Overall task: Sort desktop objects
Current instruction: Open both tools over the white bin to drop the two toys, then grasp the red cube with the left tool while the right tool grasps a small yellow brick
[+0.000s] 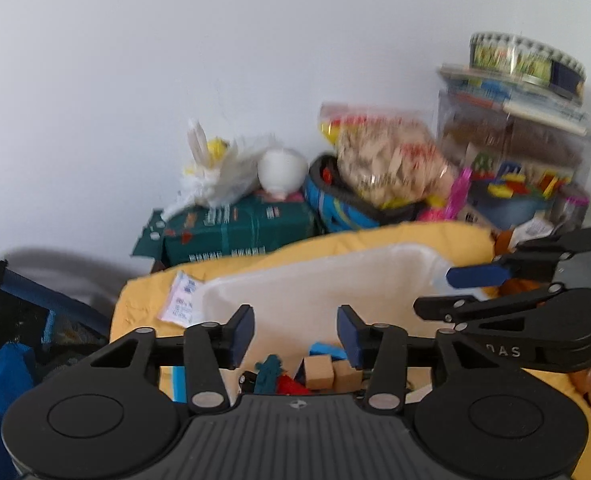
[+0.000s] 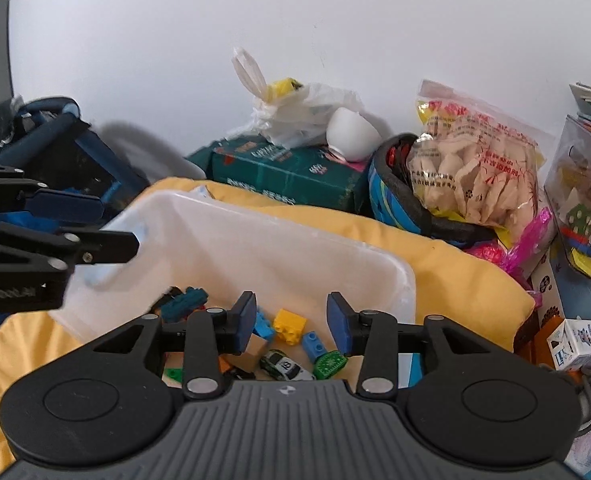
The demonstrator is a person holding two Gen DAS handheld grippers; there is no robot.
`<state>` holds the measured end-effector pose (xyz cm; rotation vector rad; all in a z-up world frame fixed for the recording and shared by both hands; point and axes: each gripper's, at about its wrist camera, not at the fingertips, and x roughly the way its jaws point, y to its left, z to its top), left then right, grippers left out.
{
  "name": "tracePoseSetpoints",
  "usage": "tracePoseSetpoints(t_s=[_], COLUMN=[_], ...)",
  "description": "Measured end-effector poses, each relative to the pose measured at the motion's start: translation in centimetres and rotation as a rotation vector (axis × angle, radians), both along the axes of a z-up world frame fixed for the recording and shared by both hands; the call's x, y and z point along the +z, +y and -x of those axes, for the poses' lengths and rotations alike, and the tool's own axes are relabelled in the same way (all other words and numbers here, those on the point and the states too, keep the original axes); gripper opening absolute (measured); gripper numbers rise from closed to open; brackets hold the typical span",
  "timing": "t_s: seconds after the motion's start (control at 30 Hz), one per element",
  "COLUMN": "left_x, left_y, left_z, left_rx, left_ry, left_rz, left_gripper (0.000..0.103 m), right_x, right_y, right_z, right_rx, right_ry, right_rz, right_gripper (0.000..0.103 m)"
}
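Observation:
A white translucent bin rests on a yellow cloth. Inside lie a yellow brick, blue bricks, a toy car, a green piece, a teal toy and wooden cubes. My left gripper hovers over the bin's near side, open, with nothing between its pads. It shows at the bin's left corner in the right wrist view. My right gripper also hangs open over the toys; it appears at the bin's right corner.
Behind the bin stand a green box, a white plastic bag, a white bowl, a helmet holding a snack bag, and a clear box of toys. A blue bag sits left, a small carton right.

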<state>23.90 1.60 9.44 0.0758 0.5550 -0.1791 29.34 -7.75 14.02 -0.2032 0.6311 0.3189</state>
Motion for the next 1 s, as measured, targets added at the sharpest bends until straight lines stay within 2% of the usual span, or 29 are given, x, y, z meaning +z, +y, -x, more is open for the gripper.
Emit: tracePoseSetpoints(t_s=[0.1,0.2,0.33,0.53,0.63,0.73,0.83,1.0], left_x=[0.5,-0.3,-3.0,-8.6,-10.7,-11.9,-12.6,-13.1], left_y=[-0.1,-0.4,-0.9,-1.0,-1.7,-2.3,-2.9,-2.7], left_z=[2.7,5.3,8.2,12.3,14.0,14.9,15.3,15.7], left_rx=[-0.024,-0.035,-0.037,-0.052,-0.056,-0.066,-0.072,-0.053], left_ry=[-0.054,-0.062,0.001,0.207,0.267,0.304,0.322,0.333], left_rz=[-0.018,-0.080,-0.139,-0.031,-0.032,-0.026,-0.027,-0.014], left_gripper=[0.069,0.070,0.070,0.070,0.070,0.070,0.070,0.070], right_x=[0.5,0.3,-1.1,-6.1,-9.1,-10.9,-11.6,-11.1], right_y=[-0.3,-0.6,-1.0,-1.0,-0.7,0.0,0.7,1.0], right_z=[1.9,3.7,6.1,8.0,8.3,8.5,8.6,7.7], right_rx=[0.034,0.061,0.077,0.159,0.220,0.270,0.298,0.204], right_ry=[-0.021,-0.020,-0.010,0.109,0.191,0.220,0.229,0.220], right_rz=[-0.019,-0.024,0.014,0.084,0.115,0.126,0.093,-0.010], right_gripper=[0.044,0.047,0.050,0.047,0.039,0.040,0.041,0.040])
